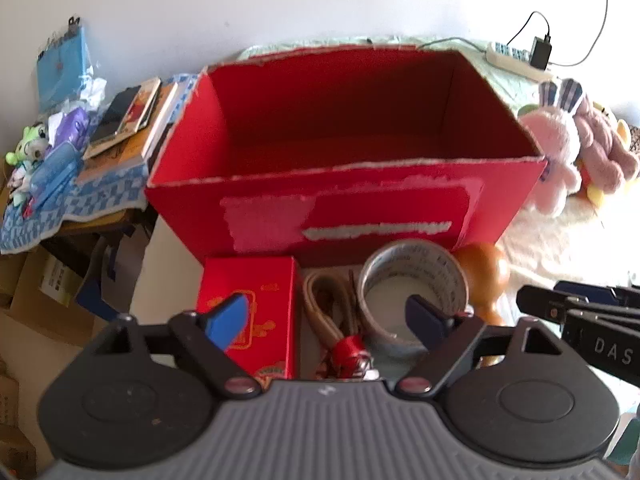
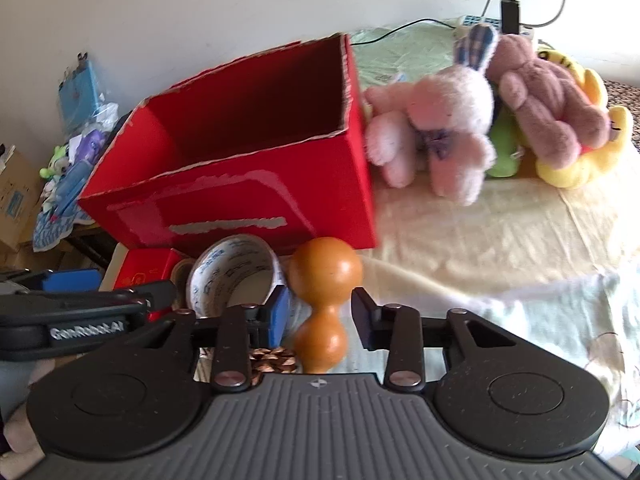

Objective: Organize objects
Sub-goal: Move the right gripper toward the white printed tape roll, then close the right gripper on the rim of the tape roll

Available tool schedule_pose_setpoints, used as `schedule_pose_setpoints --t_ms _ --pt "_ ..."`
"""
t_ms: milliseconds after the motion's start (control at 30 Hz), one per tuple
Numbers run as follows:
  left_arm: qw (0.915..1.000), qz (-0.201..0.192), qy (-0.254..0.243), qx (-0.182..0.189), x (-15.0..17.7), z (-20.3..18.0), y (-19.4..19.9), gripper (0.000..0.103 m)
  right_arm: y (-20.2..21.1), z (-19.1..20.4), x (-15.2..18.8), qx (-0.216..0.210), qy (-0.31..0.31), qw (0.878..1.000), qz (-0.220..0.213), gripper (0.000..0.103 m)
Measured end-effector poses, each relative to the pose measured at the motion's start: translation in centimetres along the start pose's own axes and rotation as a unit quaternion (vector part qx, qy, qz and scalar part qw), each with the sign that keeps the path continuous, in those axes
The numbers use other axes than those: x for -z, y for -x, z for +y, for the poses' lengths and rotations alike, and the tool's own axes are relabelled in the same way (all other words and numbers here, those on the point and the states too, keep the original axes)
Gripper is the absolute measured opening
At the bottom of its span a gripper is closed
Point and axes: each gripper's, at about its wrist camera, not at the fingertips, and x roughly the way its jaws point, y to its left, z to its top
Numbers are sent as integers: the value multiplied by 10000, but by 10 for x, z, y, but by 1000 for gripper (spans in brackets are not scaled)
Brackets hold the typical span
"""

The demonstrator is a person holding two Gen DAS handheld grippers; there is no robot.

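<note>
- Two grippers hover before the empty red box.
- My right gripper is parted, straddling the upright wooden gourd, pads not touching; its long axis stands vertical.
- My left gripper spreads wide above the strap, tape roll just right.

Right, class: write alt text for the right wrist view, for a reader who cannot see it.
The open right gripper brackets an orange wooden gourd without gripping it. A tape roll lies to its left, and an open red cardboard box stands behind. Plush toys are piled beside the box on a pale cloth.
</note>
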Motion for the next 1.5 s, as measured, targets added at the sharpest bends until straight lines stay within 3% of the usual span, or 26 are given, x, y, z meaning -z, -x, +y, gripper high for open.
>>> schedule_pose_setpoints --t_ms 233,633,1233,1500 --pt "9998 142 130 6 5 9 -4 79 -5 9 -2 -97 89 9999 54 28" --pt "9996 197 44 174 3 8 -11 75 -12 13 -5 -192 -103 9997 113 24" --pt "9979 467 -151 428 -10 8 -37 83 -28 10 -12 -307 -290 9984 373 24" --pt "9941 743 -222 762 -15 9 -53 65 -49 4 -13 -524 -625 9937 763 22"
